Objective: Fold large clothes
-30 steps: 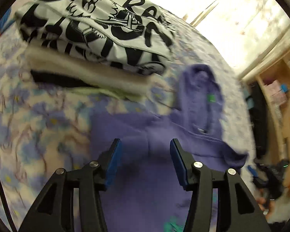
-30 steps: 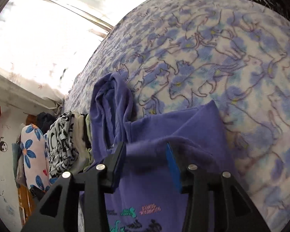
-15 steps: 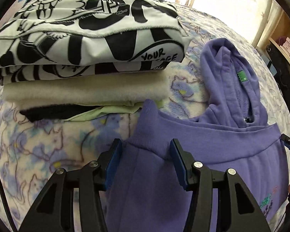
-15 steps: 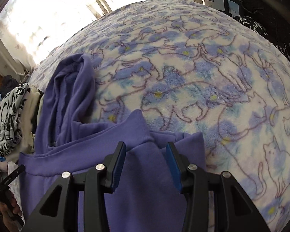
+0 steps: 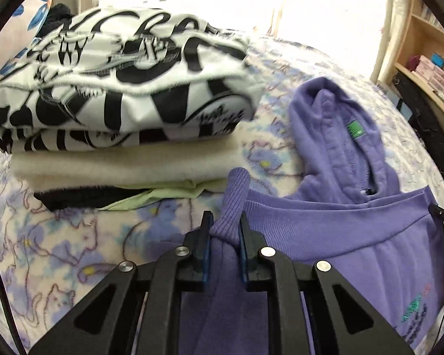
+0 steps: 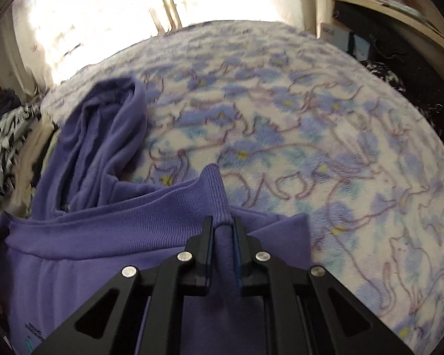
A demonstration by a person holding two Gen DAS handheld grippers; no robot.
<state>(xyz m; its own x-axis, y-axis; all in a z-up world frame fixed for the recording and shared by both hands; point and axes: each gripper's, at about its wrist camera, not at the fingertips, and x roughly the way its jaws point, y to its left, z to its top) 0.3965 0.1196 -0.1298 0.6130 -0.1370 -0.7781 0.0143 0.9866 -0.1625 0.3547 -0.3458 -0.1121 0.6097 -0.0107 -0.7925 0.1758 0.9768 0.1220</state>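
Bed [image 6: 325, 136]: lying under a blue cat-print blanket; carrying everything
Hoodie [image 5: 355, 236]: purple; lying on the bed, hood pointing toward the window
Folded pile [image 5: 118, 112]: sitting beside the hoodie
Left gripper [image 5: 224, 230]: closing; pinching a ribbed corner
Right gripper [image 6: 223, 230]: closing; pinching the other ribbed corner

Little can be read. Beyond and to the left of the left claw [image 5: 224, 222], the black-and-white printed garment [image 5: 124, 88] atop the folded stack carries large brush lettering, blurred past reading. The green tag [image 5: 355, 129] inside the purple hoodie [image 5: 340, 230] and its teal chest print [image 5: 413, 307] are perhaps lettered, but illegible.
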